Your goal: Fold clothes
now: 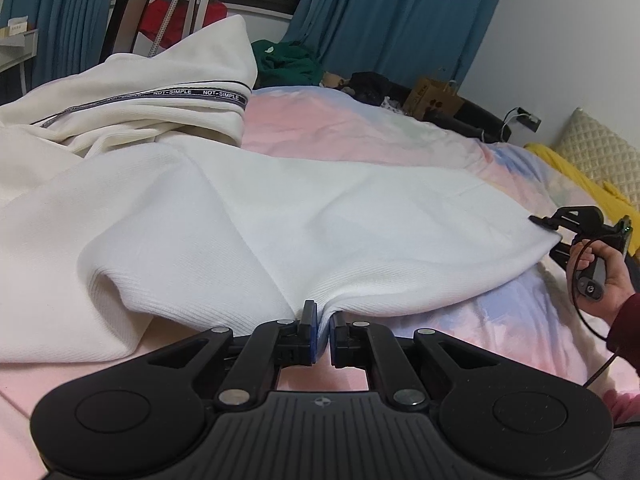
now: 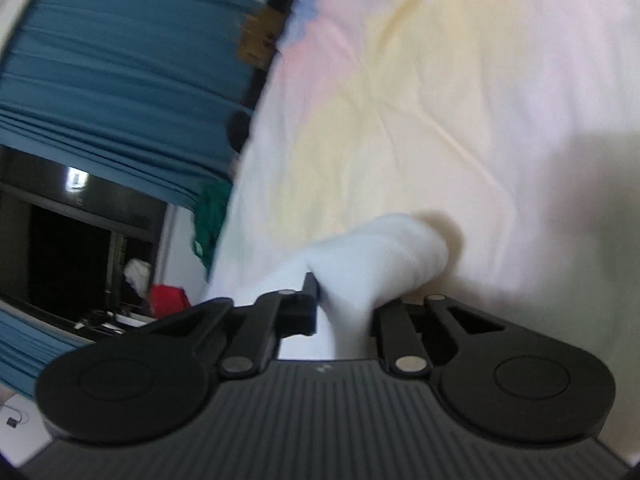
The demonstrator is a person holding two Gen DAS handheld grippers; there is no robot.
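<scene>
A white ribbed garment [image 1: 320,208] with a "NOT-SIMPLE" tape trim [image 1: 192,94] lies spread over the pastel bed sheet [image 1: 360,128]. My left gripper [image 1: 323,322] is shut on the garment's near edge, and the cloth bunches between its blue pads. At the right of the left wrist view, a hand [image 1: 608,280] holds my right gripper [image 1: 546,226] at the garment's far right corner. In the blurred right wrist view, the right gripper [image 2: 340,304] is shut on a bunched white fold [image 2: 380,248]. That fold hides the right finger.
A green garment [image 1: 286,62], dark clothes and a cardboard box [image 1: 434,96] lie beyond the bed's far edge. A yellow cloth [image 1: 576,176] and a cream quilted pillow [image 1: 600,152] sit at the right. Blue curtains [image 1: 400,12] hang behind.
</scene>
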